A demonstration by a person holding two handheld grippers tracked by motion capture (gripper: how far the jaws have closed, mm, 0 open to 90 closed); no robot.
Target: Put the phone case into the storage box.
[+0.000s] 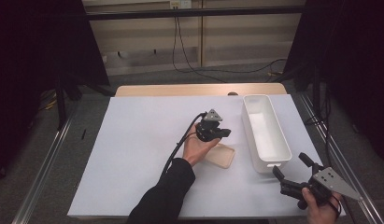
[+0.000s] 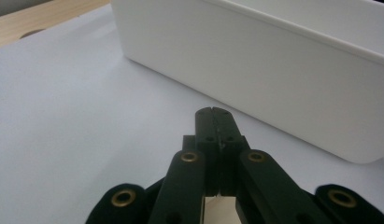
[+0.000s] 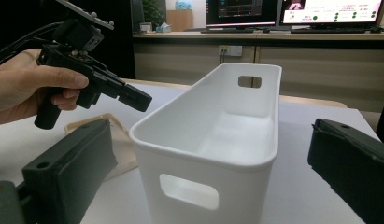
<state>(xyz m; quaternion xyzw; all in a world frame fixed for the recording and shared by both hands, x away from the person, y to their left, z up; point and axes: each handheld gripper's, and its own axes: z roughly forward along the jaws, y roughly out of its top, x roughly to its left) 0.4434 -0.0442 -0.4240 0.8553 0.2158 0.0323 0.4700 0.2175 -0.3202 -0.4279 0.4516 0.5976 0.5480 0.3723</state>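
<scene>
The left tongs [image 1: 223,133] are pressed together with nothing between them, held above the beige lid [image 1: 221,155], which lies flat on the worktop [image 1: 133,154] just beside the white bin [image 1: 266,133]. The right tongs [image 1: 292,170] are spread wide and aimed at the bin's near end, apart from it. Risk 1: the lid lies flat, so tongs lowered while pressed together would only push it; it could slide against the bin wall. Risk 2: a thin edge pinched off-centre may tilt or slip out. Risk 3: the empty bin is probably light; a nudge from either tongs could shift it before the lid is placed.
</scene>
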